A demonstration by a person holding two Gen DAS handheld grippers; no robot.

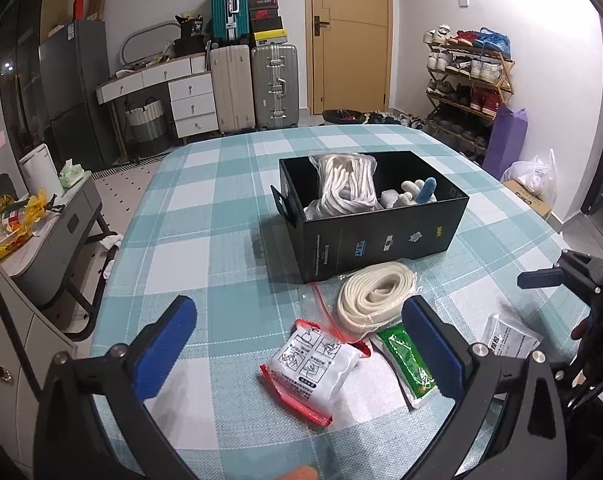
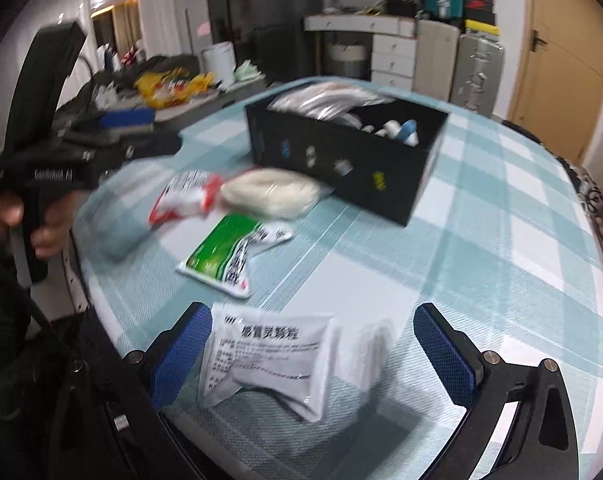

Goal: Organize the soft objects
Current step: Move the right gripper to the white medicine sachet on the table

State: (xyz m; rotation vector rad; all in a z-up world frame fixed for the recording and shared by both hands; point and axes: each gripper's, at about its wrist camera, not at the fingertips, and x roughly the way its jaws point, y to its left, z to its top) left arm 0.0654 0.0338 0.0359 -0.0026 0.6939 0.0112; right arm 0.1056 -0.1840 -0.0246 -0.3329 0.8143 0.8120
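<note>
Writing: the white packet point(image 2: 269, 364) carries a bold line of Chinese characters over smaller print too blurred to read; the left gripper's body, seen from the right wrist view, bears pale lettering too smeared to make out.
Box: a black cardboard box point(image 1: 381, 236) with small printed logos along its side, standing open on the bench point(image 1: 205, 248), which wears a teal and white checked cloth.
In the box: a clear bag of white cord point(image 1: 347, 184) at the left end, beside rolled white socks point(image 1: 401, 196) and one blue roll point(image 1: 426, 190).
Outside the box: a coiled cream strap point(image 1: 375, 298) in clear plastic just in front of it; nearer, a soft white pouch with red edges point(image 1: 313, 368) printed with line diagrams; beside that a green and white sachet point(image 1: 409, 360).
Left gripper point(image 1: 297, 344): jaws wide open, empty, blue ribbed pads either side of the red-edged pouch.
Right gripper point(image 2: 313, 356): jaws open, with the white packet between them, against the left pad.
</note>
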